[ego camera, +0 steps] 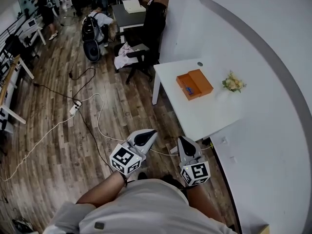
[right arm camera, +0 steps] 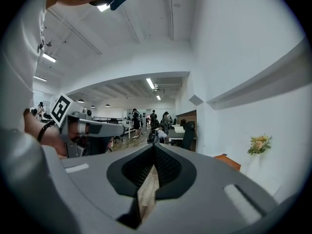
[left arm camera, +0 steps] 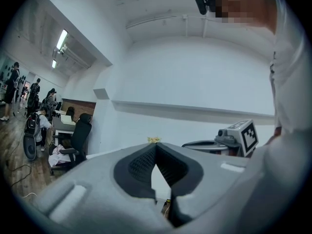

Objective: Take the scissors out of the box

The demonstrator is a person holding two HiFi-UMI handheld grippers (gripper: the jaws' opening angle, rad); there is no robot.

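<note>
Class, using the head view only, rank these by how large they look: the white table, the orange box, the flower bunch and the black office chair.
1. white table
2. black office chair
3. orange box
4. flower bunch
The chair stands farther from the camera, so it looks smaller than it is.

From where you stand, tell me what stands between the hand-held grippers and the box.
Nothing visible does. Floor and bare table lie between the left hand-held gripper, the right hand-held gripper and the box. The flowers stand to the box's right, off that line.
</note>
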